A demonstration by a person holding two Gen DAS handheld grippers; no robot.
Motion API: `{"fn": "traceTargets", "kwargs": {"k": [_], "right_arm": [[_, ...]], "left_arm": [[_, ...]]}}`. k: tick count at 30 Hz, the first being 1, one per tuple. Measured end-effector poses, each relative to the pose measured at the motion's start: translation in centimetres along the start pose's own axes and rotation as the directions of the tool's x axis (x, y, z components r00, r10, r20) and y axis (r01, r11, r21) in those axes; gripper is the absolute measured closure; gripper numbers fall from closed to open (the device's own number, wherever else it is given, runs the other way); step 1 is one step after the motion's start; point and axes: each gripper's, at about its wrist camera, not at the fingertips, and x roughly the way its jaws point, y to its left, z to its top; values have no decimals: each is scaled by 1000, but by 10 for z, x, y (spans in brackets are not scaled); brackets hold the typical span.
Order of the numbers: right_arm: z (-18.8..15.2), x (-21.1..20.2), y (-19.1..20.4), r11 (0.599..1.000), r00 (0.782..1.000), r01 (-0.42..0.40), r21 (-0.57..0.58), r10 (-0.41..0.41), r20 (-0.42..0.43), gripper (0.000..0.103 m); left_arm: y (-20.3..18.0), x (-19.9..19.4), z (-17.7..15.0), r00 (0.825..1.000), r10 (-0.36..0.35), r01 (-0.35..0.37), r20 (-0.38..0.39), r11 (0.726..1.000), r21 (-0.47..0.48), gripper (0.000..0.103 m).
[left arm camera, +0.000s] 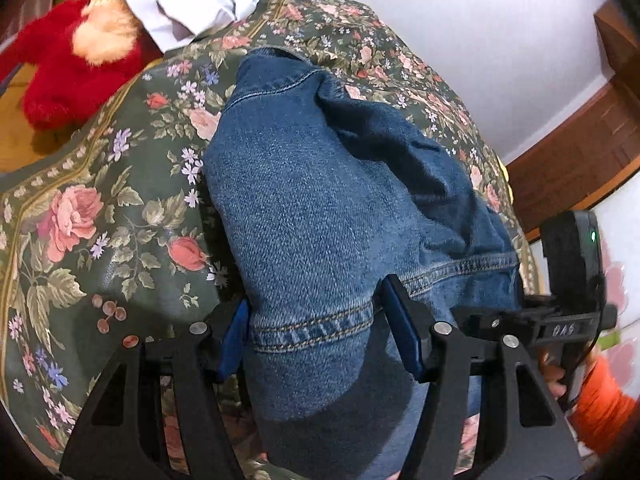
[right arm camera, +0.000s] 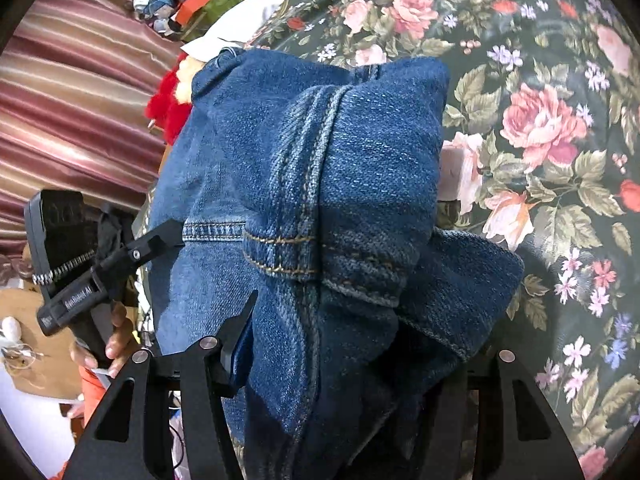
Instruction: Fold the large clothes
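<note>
We see the denim jacket (left arm camera: pixel 320 184) lying on the floral bedspread (left arm camera: pixel 100 200), its hem nearest us between the left gripper (left arm camera: pixel 320 332) fingers. Behind it to the left sit a plush toy (left arm camera: pixel 76 68) and a pale cloth (left arm camera: pixel 188 4).

Readable text is sparse. In the right wrist view, the left gripper (right arm camera: pixel 158 240) has white lettering along its black bar, roughly "...Robot-AI"; the first letters are unclear. In the left wrist view, the right gripper (left arm camera: pixel 532 308) carries embossed characters on its black bar, something like "DAS", too blurred to confirm. Nothing legible on the denim jacket (left arm camera: pixel 320 208) or the floral cloth (left arm camera: pixel 80 220).
</note>
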Motion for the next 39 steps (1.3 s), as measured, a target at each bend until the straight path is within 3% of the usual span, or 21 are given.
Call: {"fn": "traceTargets", "kwargs": {"k": [5, 8, 12, 15, 19, 22, 25, 32, 36, 39], "right_arm": [[-6, -2, -3, 1000, 1000, 7, 8, -7, -8, 46], [-8, -6, -3, 998, 999, 39, 38, -38, -20, 39], [-14, -28, -6, 994, 994, 108, 16, -108, -21, 38], [-25, -53, 0, 985, 986, 168, -43, -168, 17, 38], [-42, -83, 24, 950, 959, 270, -157, -251, 130, 38], [-49, -94, 47, 924, 945, 301, -235, -256, 203, 38], [-54, -91, 59, 910, 942, 307, -279, -249, 224, 37], [-62, -38, 36, 895, 943, 332, -299, -318, 97, 37], [-71, -37, 14, 927, 966, 259, -272, -255, 50, 37], [-71, -50, 16, 919, 965, 261, -295, -259, 46, 37]], "left_arm": [[-9, -1, -5, 998, 64, -65, 20, 998, 20, 41], [-19, -12, -12, 991, 126, -128, 45, 990, 53, 41], [-37, -41, -22, 978, 179, -191, 111, 976, 108, 41], [-50, -61, -25, 965, 207, -229, 159, 964, 135, 41], [-74, -81, -30, 948, 225, -266, 224, 948, 175, 41], [-84, -86, -35, 943, 229, -275, 244, 944, 179, 41], [-88, -79, -40, 945, 237, -279, 226, 944, 177, 41], [-62, -25, -68, 937, 345, -350, 62, 922, 165, 38], [-43, -26, -86, 960, 278, -280, 32, 953, 118, 34], [-39, -35, -88, 963, 269, -270, 19, 958, 97, 34]]}}
